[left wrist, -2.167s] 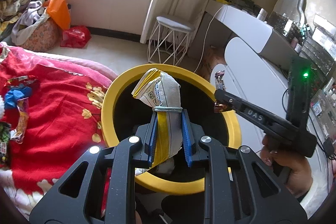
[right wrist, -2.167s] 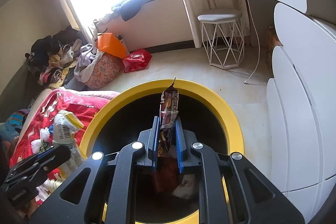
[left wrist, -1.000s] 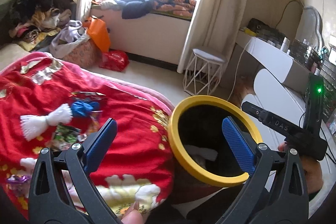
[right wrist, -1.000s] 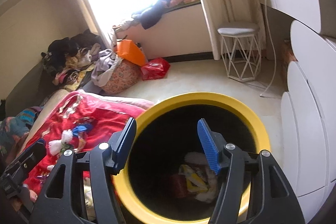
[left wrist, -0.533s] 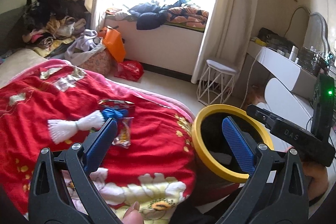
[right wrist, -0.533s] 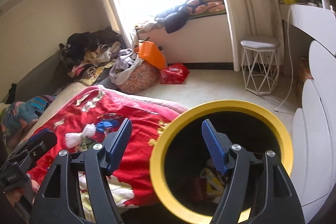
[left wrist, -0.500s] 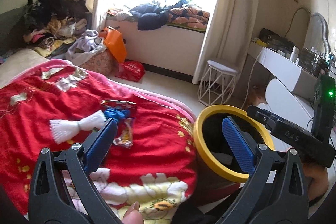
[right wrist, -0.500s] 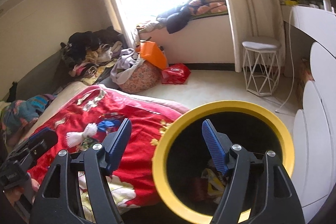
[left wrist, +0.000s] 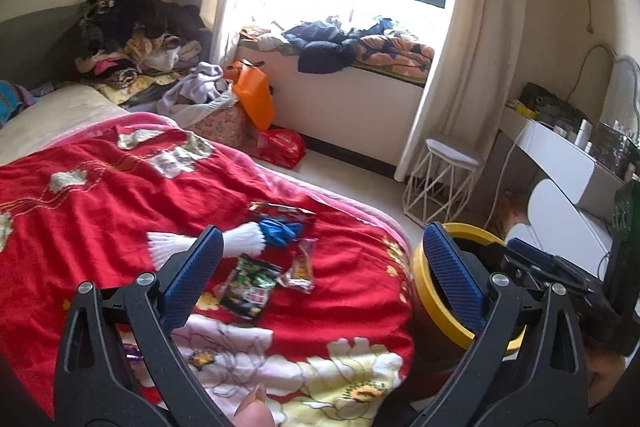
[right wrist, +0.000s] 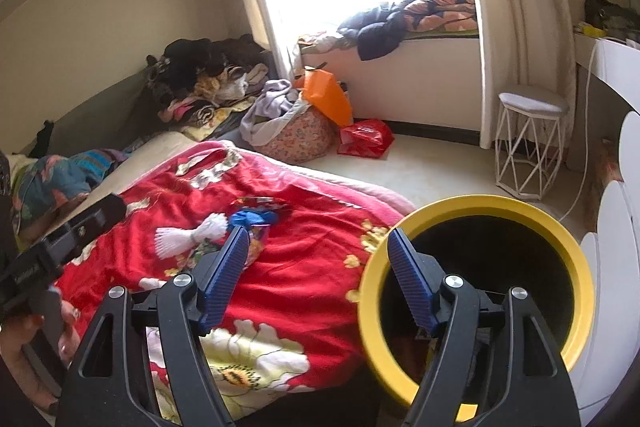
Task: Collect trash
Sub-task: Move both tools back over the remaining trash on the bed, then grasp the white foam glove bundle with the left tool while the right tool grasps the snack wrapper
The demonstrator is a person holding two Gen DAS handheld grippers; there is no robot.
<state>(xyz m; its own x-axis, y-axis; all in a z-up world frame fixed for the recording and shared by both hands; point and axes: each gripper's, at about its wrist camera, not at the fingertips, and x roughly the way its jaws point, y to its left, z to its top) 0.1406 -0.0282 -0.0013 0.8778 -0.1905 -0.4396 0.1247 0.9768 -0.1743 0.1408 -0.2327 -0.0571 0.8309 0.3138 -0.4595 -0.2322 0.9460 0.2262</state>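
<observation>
Wrappers [left wrist: 248,283] on red blanket [left wrist: 120,195]

black left gripper [left wrist: 320,259], ribbed blue pads [left wrist: 452,279], silver screws, black right gripper [right wrist: 316,267]

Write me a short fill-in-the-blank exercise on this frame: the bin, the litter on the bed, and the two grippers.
1. The trash bin has a rim coloured ____.
2. The wrappers lie on a blanket whose main colour is ____.
3. Both the left gripper and the right gripper have their jaws ____, with nothing between the pads.
4. The white tassel lies right beside a crumpled item coloured ____.

Missing words: yellow; red; open; blue
</observation>
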